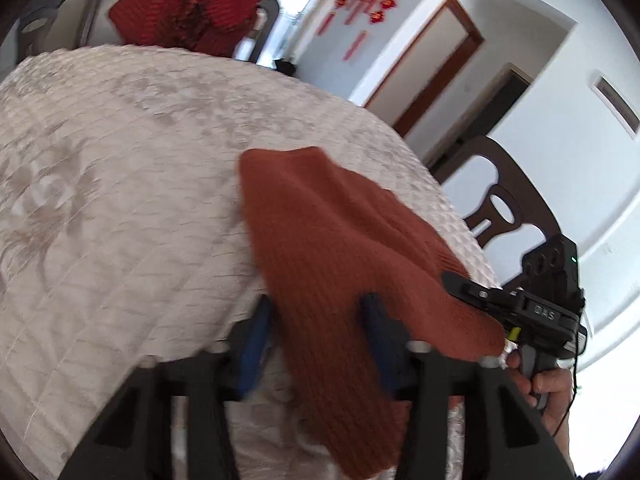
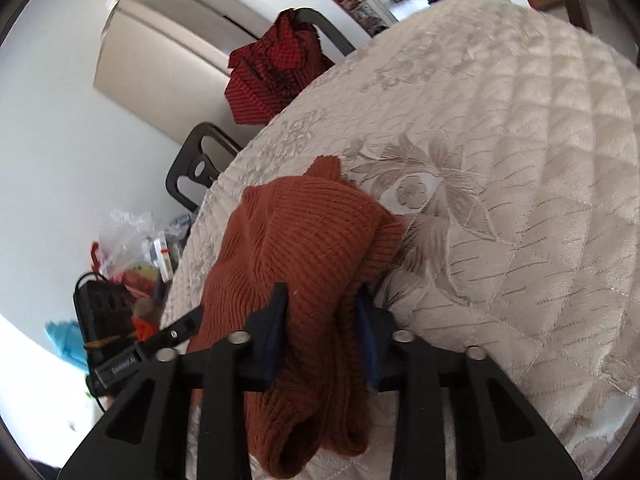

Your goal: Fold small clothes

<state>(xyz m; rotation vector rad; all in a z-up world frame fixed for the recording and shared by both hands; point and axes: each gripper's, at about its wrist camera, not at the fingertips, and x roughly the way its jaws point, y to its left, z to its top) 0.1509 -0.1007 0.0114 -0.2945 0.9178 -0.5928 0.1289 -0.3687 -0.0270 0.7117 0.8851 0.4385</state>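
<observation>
Left gripper: we pinch the rust knit sweater.
Right gripper: pinching its bunched hem.
Advice: we lift evenly toward 12 o'clock, over the quilted tablecloth.

A rust-orange ribbed knit lies on a cream floral quilted cloth, near red-black checked fabric.

Rust-orange ribbed knit garment (bunched, partly doubled over) on the quilted cream tablecloth.
</observation>
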